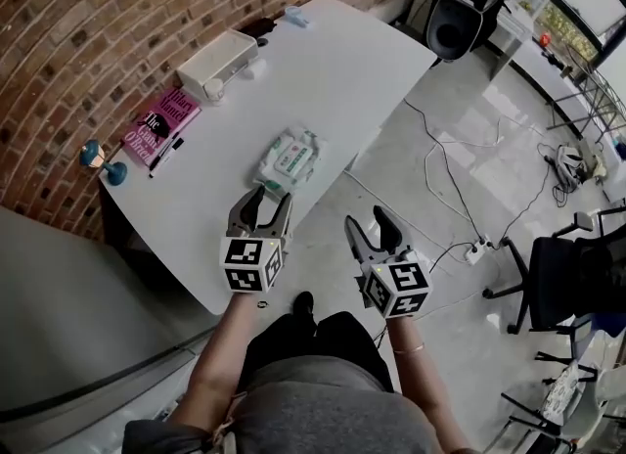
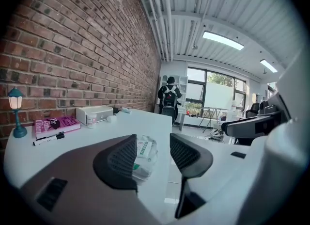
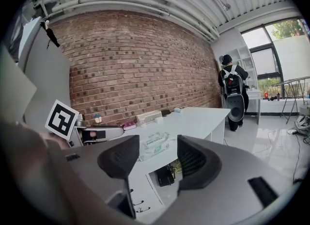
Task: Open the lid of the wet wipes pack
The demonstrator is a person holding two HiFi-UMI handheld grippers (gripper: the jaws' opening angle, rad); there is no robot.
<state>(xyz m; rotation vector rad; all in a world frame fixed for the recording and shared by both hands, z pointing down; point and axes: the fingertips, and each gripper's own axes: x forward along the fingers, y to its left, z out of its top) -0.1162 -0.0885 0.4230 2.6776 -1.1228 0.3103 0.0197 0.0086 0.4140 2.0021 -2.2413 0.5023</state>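
Left gripper and right gripper gape empty; the wet wipes pack, at the left's twelve o'clock, looks soft, light and slippery, so pinch the edge of its stiffer lid

White lettering is carried on the cover of the pink book, which lies at about ten o'clock from the wet wipes pack. "Hilary Mantel" can be made out along one edge of the cover, and the larger title beside it appears to read "The Giant, O'Brien". Green print is seen on the label of the pack, but it is too small to be read. Black-and-white square code markers, without letters, are borne on the cubes of the left gripper and the right gripper.
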